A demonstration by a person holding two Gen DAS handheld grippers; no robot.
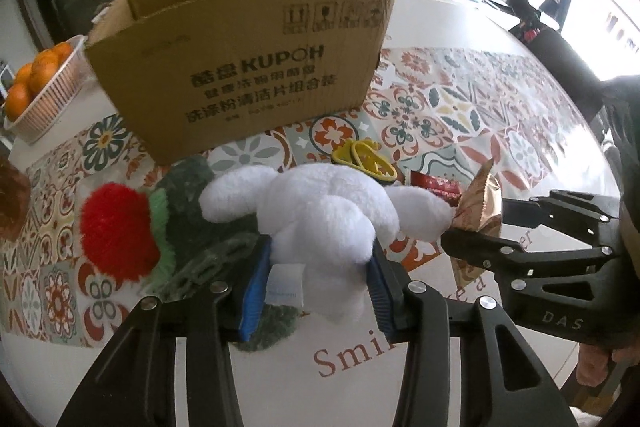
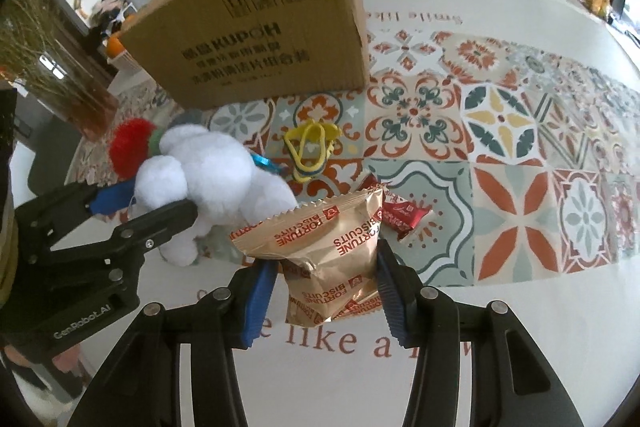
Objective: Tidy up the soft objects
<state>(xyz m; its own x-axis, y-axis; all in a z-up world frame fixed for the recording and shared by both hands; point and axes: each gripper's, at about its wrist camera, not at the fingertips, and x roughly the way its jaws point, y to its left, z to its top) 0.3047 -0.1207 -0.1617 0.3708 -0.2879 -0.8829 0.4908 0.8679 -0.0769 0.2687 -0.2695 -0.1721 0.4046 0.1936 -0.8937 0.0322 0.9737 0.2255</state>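
Oranges (image 1: 38,75) show leftward only.

A round white table (image 2: 500,327) with a band of patterned orange-and-green tile print carries an open brown cardboard box (image 2: 256,39) at the far side. Nearer lie a yellow rubbery loop toy (image 2: 310,149), a small red foil packet (image 2: 404,215), and at left a red-and-green fluffy plush (image 1: 120,231).
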